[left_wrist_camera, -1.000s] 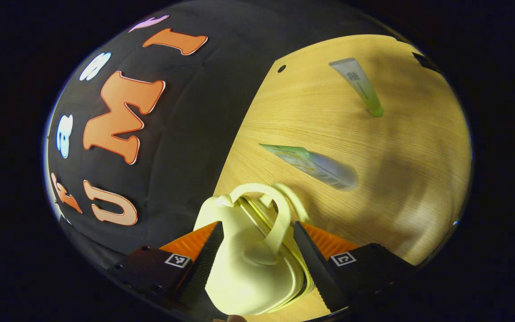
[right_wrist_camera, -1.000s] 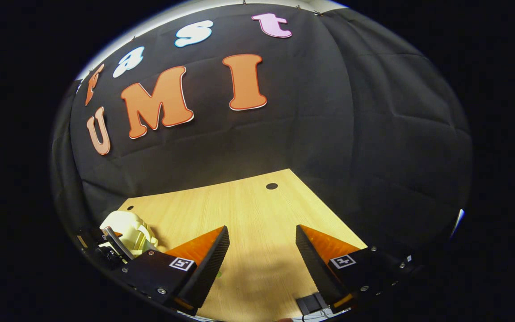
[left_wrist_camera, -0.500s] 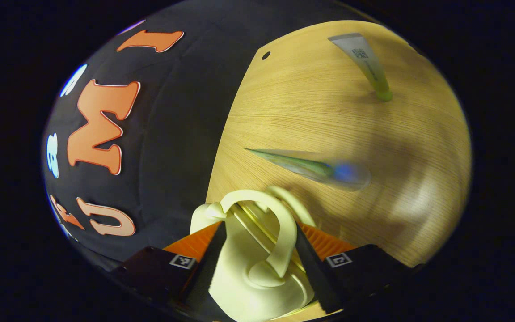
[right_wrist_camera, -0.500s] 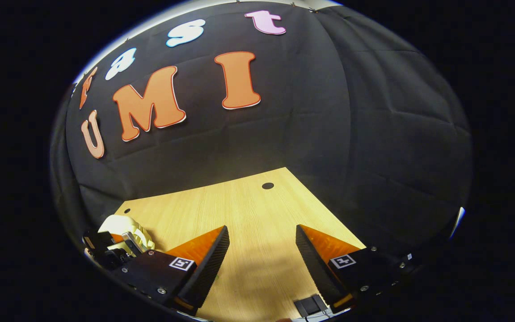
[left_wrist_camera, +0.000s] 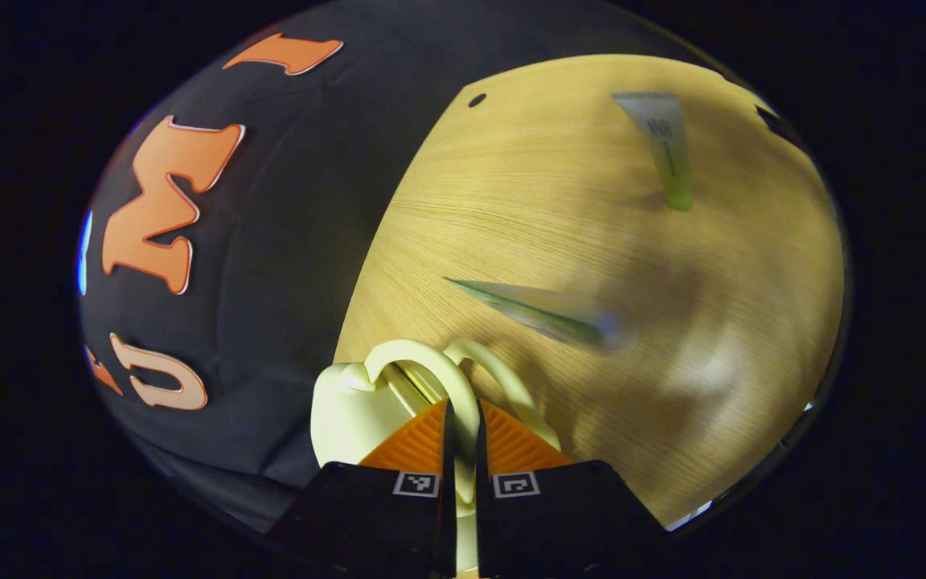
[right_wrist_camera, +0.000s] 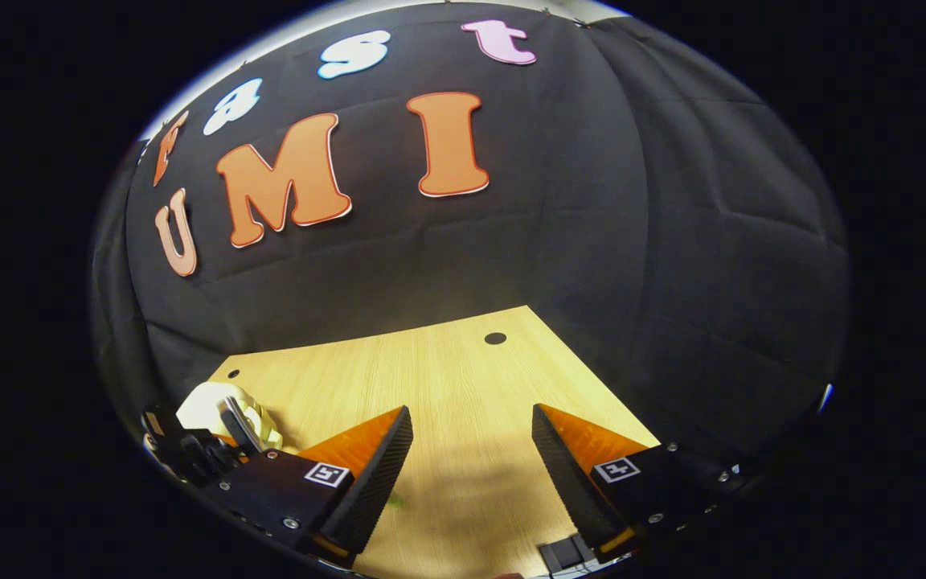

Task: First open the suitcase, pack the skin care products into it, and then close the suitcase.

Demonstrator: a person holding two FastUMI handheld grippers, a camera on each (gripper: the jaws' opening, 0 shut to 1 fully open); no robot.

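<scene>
A small cream suitcase (left_wrist_camera: 342, 410) stands on the wooden table (left_wrist_camera: 527, 209) close under my left gripper (left_wrist_camera: 461, 414). Its two fingers are shut on one looped handle (left_wrist_camera: 463, 384), a thin strip of which shows between them. Two skin care tubes lie on the table beyond: a blurred one with green print (left_wrist_camera: 543, 310) just past the suitcase, and a white one with a green cap (left_wrist_camera: 666, 153) farther off. In the right gripper view my right gripper (right_wrist_camera: 471, 426) hangs open above bare table (right_wrist_camera: 447, 370). The suitcase (right_wrist_camera: 206, 406) and the other gripper (right_wrist_camera: 198, 454) sit at the far left.
The black cloth wall (right_wrist_camera: 511, 241) runs along the table's back edge. Small round holes (right_wrist_camera: 495, 338) mark the tabletop near that edge. A small dark object (right_wrist_camera: 563, 553) lies at the table's near edge below my right gripper.
My left gripper's fingers have gone from wide apart around the suitcase top to shut on its handle. The right gripper has barely shifted and stays open.
</scene>
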